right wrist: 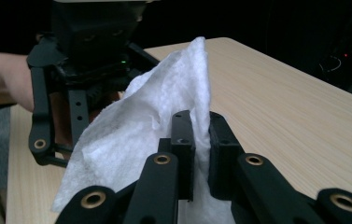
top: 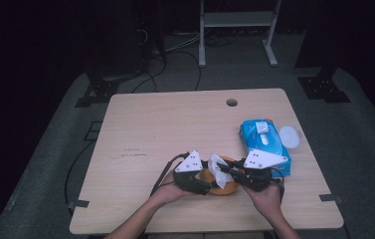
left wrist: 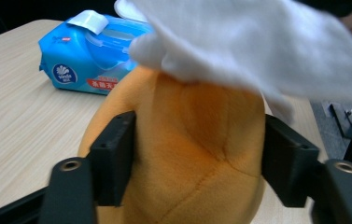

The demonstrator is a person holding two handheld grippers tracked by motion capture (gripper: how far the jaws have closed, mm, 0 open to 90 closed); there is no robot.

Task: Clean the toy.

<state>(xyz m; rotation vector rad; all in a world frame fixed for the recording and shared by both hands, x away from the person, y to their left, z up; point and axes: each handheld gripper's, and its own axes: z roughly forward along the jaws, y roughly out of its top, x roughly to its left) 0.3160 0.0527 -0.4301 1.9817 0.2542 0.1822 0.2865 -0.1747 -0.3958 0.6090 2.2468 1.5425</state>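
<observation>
the left tongs (top: 201,183) clamp a soft orange plush toy (left wrist: 178,154) near the worktop's (top: 175,124) front edge; the right tongs (top: 229,172) pinch a white wet wipe (right wrist: 136,135) draped over its top. this looks like a wiping step; next, i judge, the wipe must drag across the plush while the left grip stays firm.

- Orange plush toy (top: 223,186): soft, rounded, stitched seams visible; sat on the wooden table (top: 175,124) at lower centre of the high view. It was clamped at both sides between the jaws of the left gripper (left wrist: 197,163), filling the lower middle of the left gripper view.
- White tissue (top: 218,168): thin, crumpled sheet, draped across the top of the plush toy. One fold was pinched between the nearly closed jaws of the right gripper (right wrist: 200,154), rising to a point at upper centre of the right gripper view.
- Blue wet-wipe pack (top: 266,143): flat soft packet, white flap lifted open, lying at right of centre in the high view, just beyond the plush toy.
</observation>
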